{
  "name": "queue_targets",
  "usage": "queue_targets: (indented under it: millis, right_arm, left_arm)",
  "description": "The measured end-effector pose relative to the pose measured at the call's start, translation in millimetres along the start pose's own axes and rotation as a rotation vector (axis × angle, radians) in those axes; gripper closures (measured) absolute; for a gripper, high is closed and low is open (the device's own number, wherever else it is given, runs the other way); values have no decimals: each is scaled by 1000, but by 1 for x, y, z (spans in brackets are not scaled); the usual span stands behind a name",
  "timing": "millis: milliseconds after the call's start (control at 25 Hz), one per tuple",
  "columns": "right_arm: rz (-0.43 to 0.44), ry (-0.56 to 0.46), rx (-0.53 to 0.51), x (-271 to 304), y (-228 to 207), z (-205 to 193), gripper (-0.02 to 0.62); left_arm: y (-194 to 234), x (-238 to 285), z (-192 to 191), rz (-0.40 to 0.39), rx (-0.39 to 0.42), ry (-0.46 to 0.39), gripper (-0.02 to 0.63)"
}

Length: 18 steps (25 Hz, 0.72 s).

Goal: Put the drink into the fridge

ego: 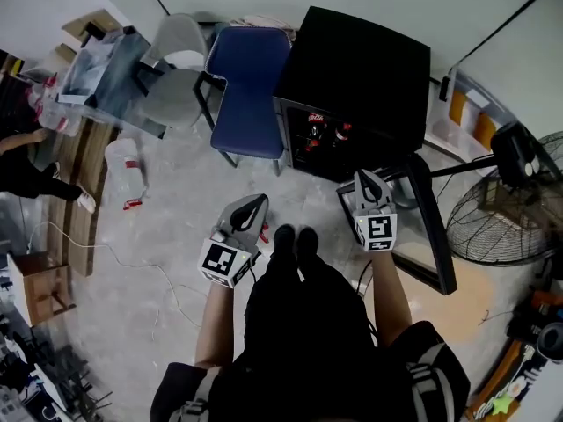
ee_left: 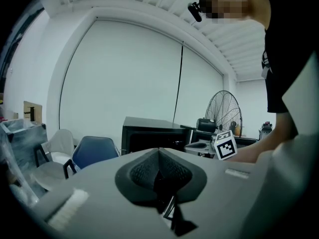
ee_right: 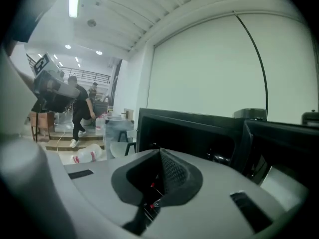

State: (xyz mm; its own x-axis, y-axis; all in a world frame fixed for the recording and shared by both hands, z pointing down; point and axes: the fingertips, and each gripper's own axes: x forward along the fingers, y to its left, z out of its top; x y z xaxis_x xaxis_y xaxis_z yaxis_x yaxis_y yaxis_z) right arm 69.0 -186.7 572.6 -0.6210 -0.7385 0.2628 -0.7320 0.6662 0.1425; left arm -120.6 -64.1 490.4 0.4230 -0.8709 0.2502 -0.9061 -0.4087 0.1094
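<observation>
A black mini fridge [ego: 361, 69] stands on the floor ahead with its door [ego: 431, 227] swung open to the right. Red drink cans [ego: 317, 130] show on its shelves. My left gripper [ego: 253, 202] is held in front of the fridge, lower left of the opening, shut with nothing between its jaws. My right gripper [ego: 365, 177] is close to the opening beside the door, also shut and empty. In the left gripper view the jaws [ee_left: 159, 151] meet, with the fridge [ee_left: 149, 133] beyond. In the right gripper view the closed jaws [ee_right: 160, 151] face the dark fridge interior [ee_right: 199, 133].
A blue chair [ego: 251, 77] and a grey chair [ego: 171, 69] stand left of the fridge. A standing fan [ego: 501, 209] is to the right, past the door. A plastic water jug [ego: 127, 170] and a white cable [ego: 132, 262] lie on the floor at left, near a person [ego: 26, 174].
</observation>
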Motion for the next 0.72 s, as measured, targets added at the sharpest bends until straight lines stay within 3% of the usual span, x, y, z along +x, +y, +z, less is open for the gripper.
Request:
queue_targets:
  millis: [240, 720]
  right_arm:
    - [-7, 3, -21, 1, -12, 1, 595]
    - [-41, 13, -10, -3, -29, 4, 595]
  left_arm:
    - [4, 4, 3, 21, -1, 4, 606]
    - [-3, 23, 18, -17, 50, 8, 606]
